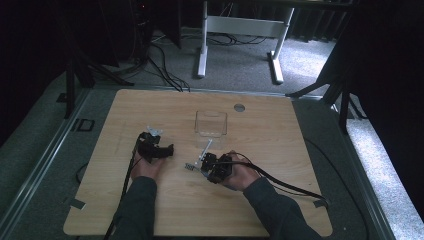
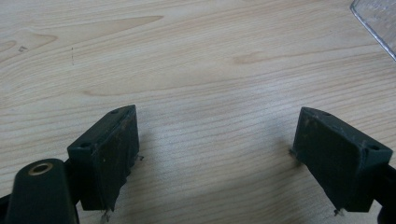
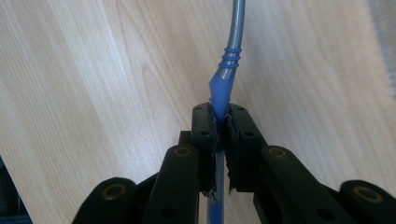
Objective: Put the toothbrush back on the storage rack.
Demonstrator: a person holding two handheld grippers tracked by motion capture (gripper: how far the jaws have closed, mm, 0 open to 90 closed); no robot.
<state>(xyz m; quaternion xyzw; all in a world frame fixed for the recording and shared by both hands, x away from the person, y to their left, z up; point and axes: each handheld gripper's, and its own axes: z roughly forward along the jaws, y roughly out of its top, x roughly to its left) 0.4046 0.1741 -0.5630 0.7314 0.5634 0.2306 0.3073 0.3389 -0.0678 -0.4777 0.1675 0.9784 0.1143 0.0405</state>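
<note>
My right gripper (image 3: pixel 221 122) is shut on the blue handle (image 3: pixel 219 95) of a thin metal utensil. Its silver stem (image 3: pixel 235 32) runs up and away over the wood. In the high view the right gripper (image 1: pixel 206 164) sits at the table's middle. From there the stem (image 1: pixel 206 149) slants toward a clear plastic box (image 1: pixel 211 123). My left gripper (image 1: pixel 169 149) rests left of it, pointing right. Its jaws stand wide apart in the left gripper view (image 2: pixel 215 154), with bare wood between them. A corner of the clear box (image 2: pixel 379 23) shows at the top right there.
The wooden table (image 1: pixel 280 150) has a round grommet (image 1: pixel 239 107) near its far edge. A small grey piece (image 1: pixel 189 166) lies just left of the right gripper. Cables trail from both grippers toward the near edge. Carpet and a white desk frame (image 1: pixel 240 30) lie beyond.
</note>
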